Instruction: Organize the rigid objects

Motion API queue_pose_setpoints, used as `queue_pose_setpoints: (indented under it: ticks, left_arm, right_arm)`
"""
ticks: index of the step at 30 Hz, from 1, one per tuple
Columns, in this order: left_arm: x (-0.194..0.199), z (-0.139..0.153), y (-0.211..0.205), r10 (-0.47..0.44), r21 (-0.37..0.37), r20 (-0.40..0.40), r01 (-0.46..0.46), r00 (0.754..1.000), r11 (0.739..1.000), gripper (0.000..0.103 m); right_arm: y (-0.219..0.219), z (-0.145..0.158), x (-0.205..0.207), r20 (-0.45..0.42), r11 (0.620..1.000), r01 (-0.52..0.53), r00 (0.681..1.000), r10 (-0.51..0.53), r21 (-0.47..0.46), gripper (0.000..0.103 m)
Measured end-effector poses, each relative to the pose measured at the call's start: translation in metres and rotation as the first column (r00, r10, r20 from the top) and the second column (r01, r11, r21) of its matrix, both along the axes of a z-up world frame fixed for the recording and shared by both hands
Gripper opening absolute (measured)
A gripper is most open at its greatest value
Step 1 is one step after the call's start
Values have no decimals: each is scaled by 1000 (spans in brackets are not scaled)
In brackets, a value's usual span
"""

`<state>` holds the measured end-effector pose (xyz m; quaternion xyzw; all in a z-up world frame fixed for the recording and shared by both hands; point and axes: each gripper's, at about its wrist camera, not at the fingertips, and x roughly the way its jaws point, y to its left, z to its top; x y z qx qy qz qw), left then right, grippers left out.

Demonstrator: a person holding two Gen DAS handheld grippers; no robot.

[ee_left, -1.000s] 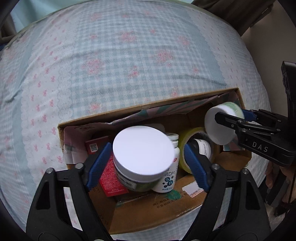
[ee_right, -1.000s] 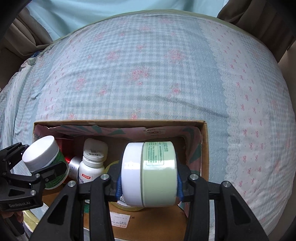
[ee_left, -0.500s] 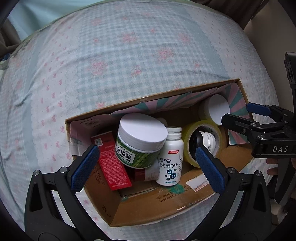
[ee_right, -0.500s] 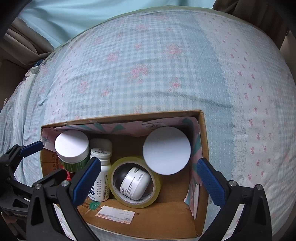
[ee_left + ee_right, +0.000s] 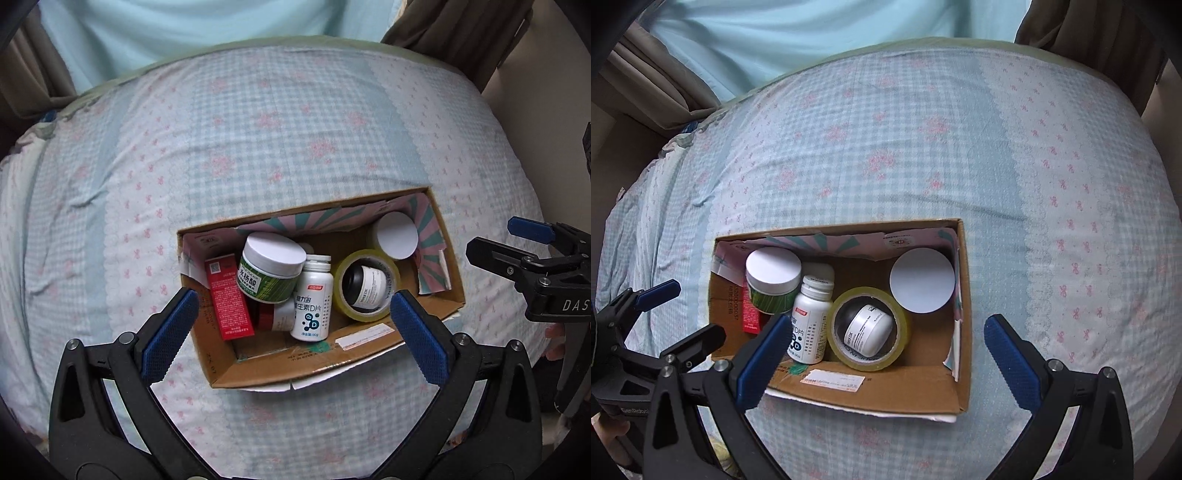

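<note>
A cardboard box [image 5: 332, 363] sits on a bed covered with a blue checked sheet [image 5: 258, 129]. Inside, the green-labelled jar [image 5: 271, 271] now rests at the left end on a red carton [image 5: 229, 299], beside a white pill bottle [image 5: 312, 299]. The pale round jar [image 5: 921, 280] now lies at the right end, next to a tape roll [image 5: 868, 328] ringing a small jar. A second ago each jar was pinched in tongs. Both the left tongs [image 5: 291, 336] and right tongs [image 5: 886, 354] are now spread wide, empty, farther above the box.
</note>
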<state>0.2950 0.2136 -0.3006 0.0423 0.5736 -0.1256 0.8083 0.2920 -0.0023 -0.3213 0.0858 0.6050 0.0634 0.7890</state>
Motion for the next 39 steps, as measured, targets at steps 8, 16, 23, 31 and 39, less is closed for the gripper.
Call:
queue_pose_setpoints:
  ticks: [8,16,23,31,39]
  left_arm:
    - [-62,138,-7,102,-70,231,-89,967,994,103]
    - [-124,231,-12,180,-158,407,-126,896,979,103]
    - [-178,277,-17,160,-165,552,-81,819,983,103]
    - [-210,291,-25,135,-124,625,-73,769,990,103]
    - [-220,292,-20,161,-146,630,-88,759,985,103]
  right_arm:
    - [-30,153,-52,251,998,6,968,10,-64,103]
    - [-56,251,-119,432,991,72,902,-18,-109,103]
    - [-64,280,-163,500,987,126,864,-61,-97,103]
    - [-59,299,-197,591,979,152,806,-44,-134,103]
    - [-58,307,-205,622,976,169,781,-46,-139,103]
